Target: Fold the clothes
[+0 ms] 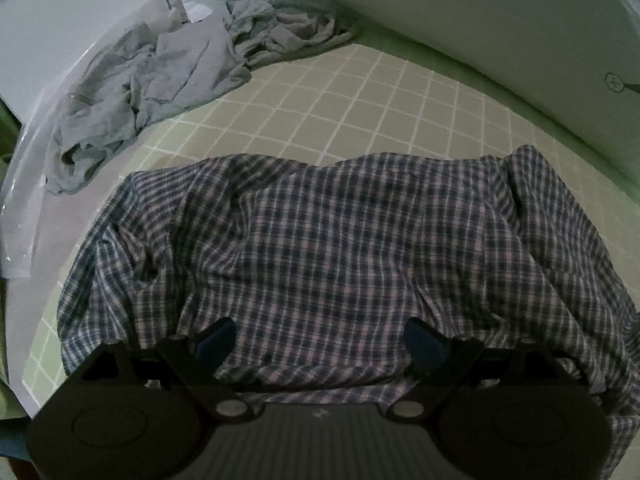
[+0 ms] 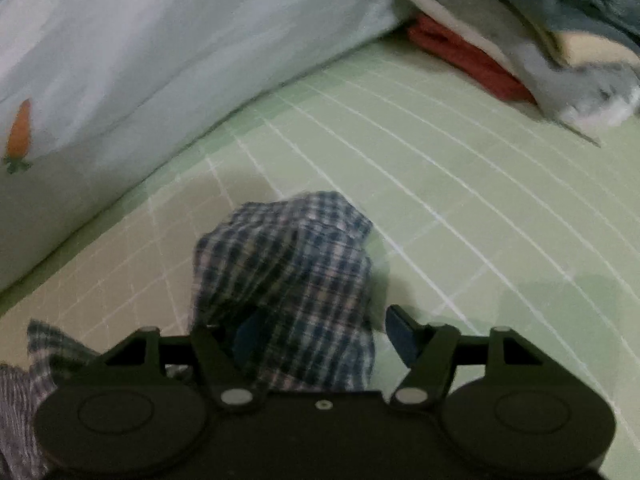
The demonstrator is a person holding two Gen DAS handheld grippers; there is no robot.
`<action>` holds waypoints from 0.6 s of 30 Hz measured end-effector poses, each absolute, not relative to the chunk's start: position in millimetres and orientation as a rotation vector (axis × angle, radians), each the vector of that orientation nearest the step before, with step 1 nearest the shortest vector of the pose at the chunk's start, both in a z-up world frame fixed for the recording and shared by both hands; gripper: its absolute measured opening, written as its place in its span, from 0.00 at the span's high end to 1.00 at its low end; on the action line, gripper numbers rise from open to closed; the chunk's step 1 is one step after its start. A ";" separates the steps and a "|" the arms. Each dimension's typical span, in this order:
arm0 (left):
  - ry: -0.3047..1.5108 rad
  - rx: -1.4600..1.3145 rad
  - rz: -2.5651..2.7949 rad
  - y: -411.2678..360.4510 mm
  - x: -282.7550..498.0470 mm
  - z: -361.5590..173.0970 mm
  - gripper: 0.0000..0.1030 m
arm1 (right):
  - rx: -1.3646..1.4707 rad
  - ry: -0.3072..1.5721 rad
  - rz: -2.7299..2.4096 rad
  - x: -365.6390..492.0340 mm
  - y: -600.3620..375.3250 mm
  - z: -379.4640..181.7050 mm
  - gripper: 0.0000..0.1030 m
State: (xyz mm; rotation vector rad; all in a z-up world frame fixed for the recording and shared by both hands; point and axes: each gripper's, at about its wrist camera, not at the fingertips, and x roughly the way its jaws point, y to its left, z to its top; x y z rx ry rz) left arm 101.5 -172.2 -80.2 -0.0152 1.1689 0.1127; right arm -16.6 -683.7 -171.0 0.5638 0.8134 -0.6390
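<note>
Left gripper (image 1: 320,344) stands wide apart above the plaid shirt (image 1: 340,248); right gripper (image 2: 320,336) also parted, a shirt fold lying loosely between its fingers.

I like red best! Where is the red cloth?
In the right wrist view, the red cloth is at the upper right, at the bottom of a stack of folded clothes on the green checked sheet.

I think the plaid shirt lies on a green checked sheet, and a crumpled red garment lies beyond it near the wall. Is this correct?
One detail is wrong: the crumpled garment beyond the plaid shirt is pale grey, not red, as the left wrist view shows. The shirt does lie on the green checked sheet.
</note>
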 end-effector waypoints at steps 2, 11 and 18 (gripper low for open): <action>1.162 -0.012 0.103 -173.6 101.6 -78.2 0.12 | 0.552 0.802 -0.579 -14.0 -686.7 -172.8 0.63; 1.124 -0.039 0.116 -163.2 102.7 -67.3 0.12 | 0.458 0.718 -0.731 -36.2 -750.7 -151.7 0.98; 1.110 -0.059 0.166 -140.1 109.1 -65.2 0.12 | 0.368 0.675 -1.026 -61.5 -832.2 -118.4 0.97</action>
